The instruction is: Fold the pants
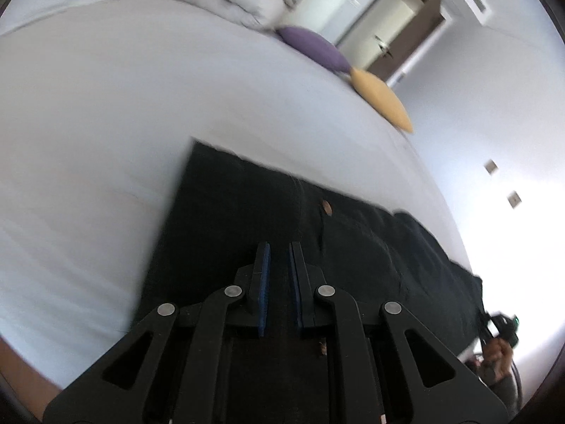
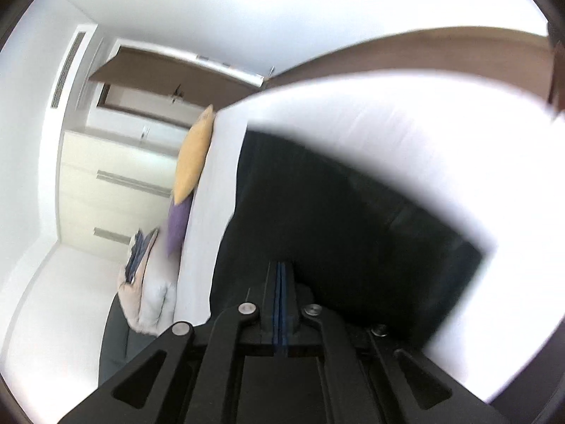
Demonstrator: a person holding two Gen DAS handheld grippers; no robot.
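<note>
bed: white sheet, the landmark for all that follows; it carries the pants and the pillows.
pants: dark, lying flat on the bed near its close edge, as one long band that runs from a squared end at the left of the left view toward the right tool far off at the lower right. The right view shows the same cloth as a broad dark slab with a clean corner.
button: small, tan, on the top face of the pants about midway along, beside a seam.
left tool: blue pads stand a narrow gap apart over the pants; only dark cloth shows behind the gap, and I cannot tell whether any fold of it is pinched.
purple pillow: at the far edge of the bed, well apart from the pants.
yellow pillow: just beside the purple one on the same edge.
right tool: pads pressed fully together, low over the pants; no cloth shows between them, so it looks empty.
hand: seen small in the left view, holding the right tool off the bed's near edge by the pants' far end.
done so far: judging by the narrow, straight-edged band, the legs seem laid one on the other lengthwise.
left to do: the band is at full length, so the crosswise folds look not yet made; each tool would need an end.
blur: both views are smeared, so fine creases cannot be read.
</note>
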